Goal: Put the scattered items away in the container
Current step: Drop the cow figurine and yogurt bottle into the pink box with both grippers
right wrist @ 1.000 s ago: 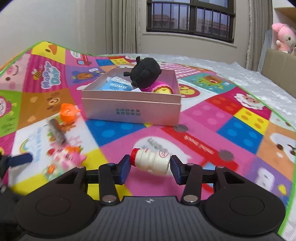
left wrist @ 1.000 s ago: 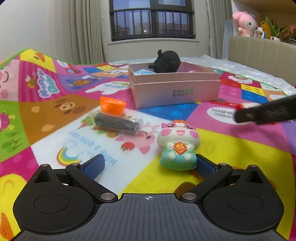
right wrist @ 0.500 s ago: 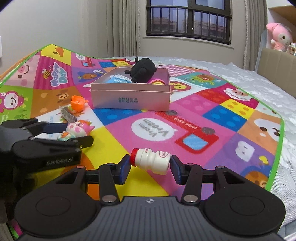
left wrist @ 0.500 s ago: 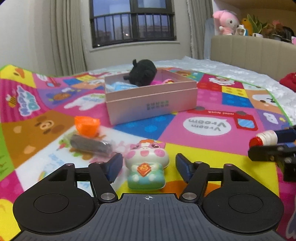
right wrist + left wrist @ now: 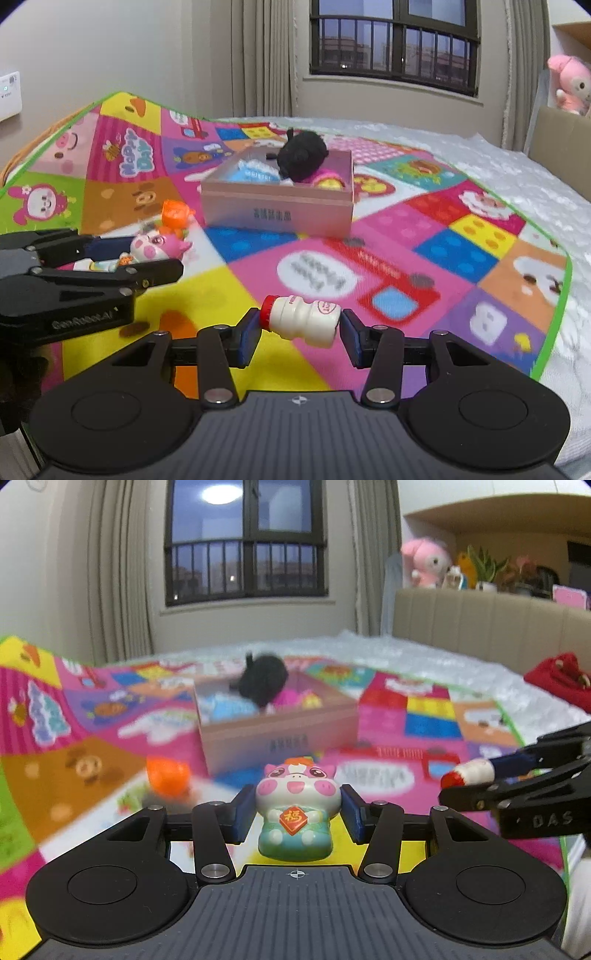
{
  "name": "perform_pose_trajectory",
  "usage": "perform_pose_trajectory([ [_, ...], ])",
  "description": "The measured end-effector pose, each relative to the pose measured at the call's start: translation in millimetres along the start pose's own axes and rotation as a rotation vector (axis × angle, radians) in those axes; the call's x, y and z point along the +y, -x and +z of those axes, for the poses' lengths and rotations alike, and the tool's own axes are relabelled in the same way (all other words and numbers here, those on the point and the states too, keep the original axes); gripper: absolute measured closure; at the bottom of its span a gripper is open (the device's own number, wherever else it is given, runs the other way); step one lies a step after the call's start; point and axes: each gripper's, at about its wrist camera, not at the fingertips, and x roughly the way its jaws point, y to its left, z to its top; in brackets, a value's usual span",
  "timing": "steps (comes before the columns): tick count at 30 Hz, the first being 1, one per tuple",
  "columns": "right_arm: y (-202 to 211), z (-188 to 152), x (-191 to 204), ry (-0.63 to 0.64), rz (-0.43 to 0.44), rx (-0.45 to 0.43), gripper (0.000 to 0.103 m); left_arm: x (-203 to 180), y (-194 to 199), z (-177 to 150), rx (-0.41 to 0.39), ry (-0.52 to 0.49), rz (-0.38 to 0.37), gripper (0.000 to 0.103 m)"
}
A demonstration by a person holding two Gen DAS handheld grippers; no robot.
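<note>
My left gripper point(image 5: 295, 814) is shut on a pink and green pig figurine point(image 5: 295, 812) and holds it above the play mat. My right gripper point(image 5: 300, 334) is shut on a small white yogurt bottle point(image 5: 301, 320) with a red cap, held sideways. The pink box point(image 5: 277, 212) stands ahead on the mat with a black plush point(image 5: 303, 155) and other items inside; it also shows in the left wrist view point(image 5: 280, 738). An orange toy point(image 5: 175, 213) lies left of the box, also seen in the left wrist view point(image 5: 168, 781). The left gripper with the pig point(image 5: 155, 247) shows at the right view's left.
The colourful play mat point(image 5: 406, 236) covers a bed with a white quilt point(image 5: 517, 177) beyond its green edge. A beige headboard point(image 5: 480, 627) with plush toys point(image 5: 426, 561) stands at the right. A red cloth point(image 5: 557, 675) lies on the quilt. The right gripper with the bottle point(image 5: 469, 773) shows at the left view's right.
My left gripper has closed on the pig figurine and lifted it off the mat. My right gripper has kept hold of the bottle and drawn back and up, close beside the left one.
</note>
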Motion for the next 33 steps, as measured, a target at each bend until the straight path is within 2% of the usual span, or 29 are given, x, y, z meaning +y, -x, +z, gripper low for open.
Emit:
perform_pose_trajectory([
  [4, -7, 40, -8, -0.016, -0.003, -0.072, 0.057, 14, -21, 40, -0.052, -0.015, 0.002, 0.050],
  [8, -33, 104, -27, -0.114, 0.056, -0.138, 0.057, 36, -59, 85, -0.098, 0.028, -0.011, 0.049],
  [9, -45, 121, -33, -0.151, 0.073, -0.147, 0.057, 43, -70, 97, -0.111, 0.054, -0.021, 0.048],
  [10, -56, 135, -38, -0.177, 0.094, -0.158, 0.056, 53, -83, 109, -0.119, 0.089, -0.036, 0.042],
  [11, -68, 147, -42, -0.198, 0.112, -0.172, 0.045, 62, -92, 117, -0.111, 0.116, -0.047, 0.034],
  [12, -80, 156, -47, -0.216, 0.106, -0.179, 0.024, 71, -99, 122, -0.100, 0.145, -0.054, 0.019],
  [13, -92, 163, -51, -0.250, 0.066, -0.178, 0.021, 80, -102, 125, -0.093, 0.169, -0.056, 0.012],
  [14, -98, 164, -54, -0.278, 0.043, -0.180, 0.021, 87, -102, 123, -0.087, 0.176, -0.049, 0.010],
  [16, -104, 161, -59, -0.290, 0.064, -0.174, 0.021, 98, -95, 112, -0.074, 0.144, -0.006, 0.007],
  [19, -102, 145, -57, -0.272, 0.027, -0.181, 0.021, 106, -82, 81, -0.039, 0.099, 0.072, 0.005],
  [21, -103, 135, -49, -0.249, 0.005, -0.154, 0.021, 107, -69, 54, -0.003, 0.097, 0.097, 0.002],
  [26, -100, 114, -15, -0.160, -0.001, -0.091, 0.019, 100, -40, -12, 0.052, 0.057, 0.205, 0.001],
  [29, -102, 109, 12, -0.109, 0.018, -0.051, 0.019, 106, -31, -32, 0.092, 0.059, 0.283, 0.000],
  [33, -111, 108, 58, -0.045, 0.077, 0.004, 0.021, 123, -26, -49, 0.133, 0.128, 0.272, 0.000],
])
